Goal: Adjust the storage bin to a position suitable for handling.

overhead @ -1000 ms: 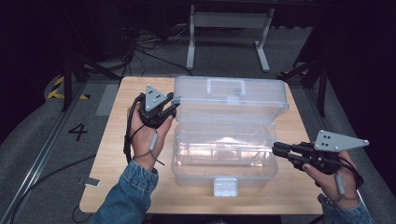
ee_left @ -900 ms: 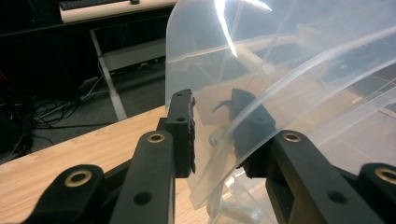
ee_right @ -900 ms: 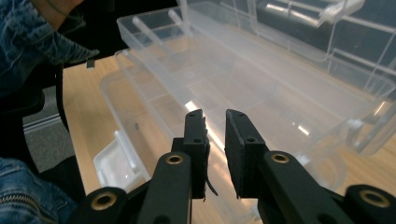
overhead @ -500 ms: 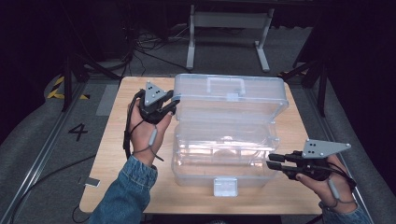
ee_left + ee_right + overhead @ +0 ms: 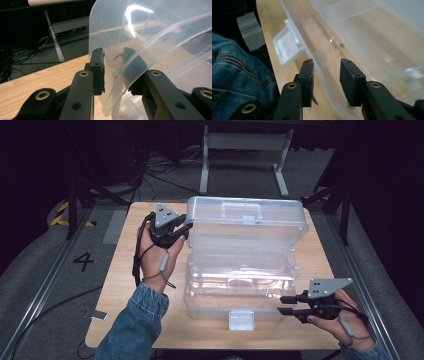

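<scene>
clear plastic box sits mid-table, lid raised and standing up along the far side, handle moulded into its top. white latch hangs off the near front wall, at the table's near edge. inside the base a clear inner tray shows; contents too faint to tell.

left gripper at the lid's left end, held by the left hand, denim sleeve behind it. in the left gripper view the lid's curved edge runs between the jaws: one pad outside the wall, the other seen through the plastic on the inner side. pads look pressed to the wall on both faces, so it reads as clamped on the lid, holding it up.

right gripper low at the box's near right corner, jaws level and pointing left toward the front wall. in the right gripper view the box's front rim passes between the pads, a gap visible on each side; no pressing seen. jaws have just been opening, grip released, rim between them but not pinched. latch lies just beyond the left pad in that view.

cables and a metal stand on the floor past the table.
</scene>
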`<state>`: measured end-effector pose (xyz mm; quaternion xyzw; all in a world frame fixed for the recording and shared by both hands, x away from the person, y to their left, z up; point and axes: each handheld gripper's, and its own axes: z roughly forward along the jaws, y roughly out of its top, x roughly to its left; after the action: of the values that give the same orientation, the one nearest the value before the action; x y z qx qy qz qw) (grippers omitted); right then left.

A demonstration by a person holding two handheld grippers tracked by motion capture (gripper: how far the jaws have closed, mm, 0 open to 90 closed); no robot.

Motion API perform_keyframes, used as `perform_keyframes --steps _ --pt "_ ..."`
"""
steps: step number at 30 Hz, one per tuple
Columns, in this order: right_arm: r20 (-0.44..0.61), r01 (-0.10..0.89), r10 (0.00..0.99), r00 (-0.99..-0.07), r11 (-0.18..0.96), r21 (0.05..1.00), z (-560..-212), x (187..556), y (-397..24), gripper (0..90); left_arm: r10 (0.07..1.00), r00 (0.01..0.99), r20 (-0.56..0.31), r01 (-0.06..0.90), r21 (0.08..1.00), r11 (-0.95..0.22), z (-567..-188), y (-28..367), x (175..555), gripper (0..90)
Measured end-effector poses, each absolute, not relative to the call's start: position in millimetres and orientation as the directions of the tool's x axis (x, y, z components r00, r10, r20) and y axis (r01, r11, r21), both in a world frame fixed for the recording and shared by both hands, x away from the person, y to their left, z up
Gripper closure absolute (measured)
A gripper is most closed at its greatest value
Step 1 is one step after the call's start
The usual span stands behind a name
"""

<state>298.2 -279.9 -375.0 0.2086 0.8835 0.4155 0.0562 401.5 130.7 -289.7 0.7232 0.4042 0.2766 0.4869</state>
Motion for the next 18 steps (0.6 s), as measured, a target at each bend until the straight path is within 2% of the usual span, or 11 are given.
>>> perform_keyframes --steps 7,11,12,18 --pt "0.064 0.308 0.374 -0.925 0.641 0.703 -392.9 301.6 -264.4 65.7 0.855 0.519 0.001 0.324 0.925 -0.198 -288.5 130.6 404.3 71.3" --pt "0.042 0.289 0.358 -0.933 0.675 0.679 -400.2 304.6 -260.1 72.1 0.856 0.517 0.002 0.322 0.926 -0.197 -288.6 131.3 405.6 71.5" --pt "-0.006 0.256 0.345 -0.938 0.707 0.660 -404.2 305.9 -258.1 77.1 0.857 0.516 -0.006 0.327 0.926 -0.191 -288.8 131.1 406.0 71.6" --pt "-0.034 0.197 0.285 -0.958 0.739 0.644 -407.6 309.8 -257.8 79.7 0.859 0.512 -0.014 0.332 0.925 -0.183 -288.7 131.4 407.9 72.0"
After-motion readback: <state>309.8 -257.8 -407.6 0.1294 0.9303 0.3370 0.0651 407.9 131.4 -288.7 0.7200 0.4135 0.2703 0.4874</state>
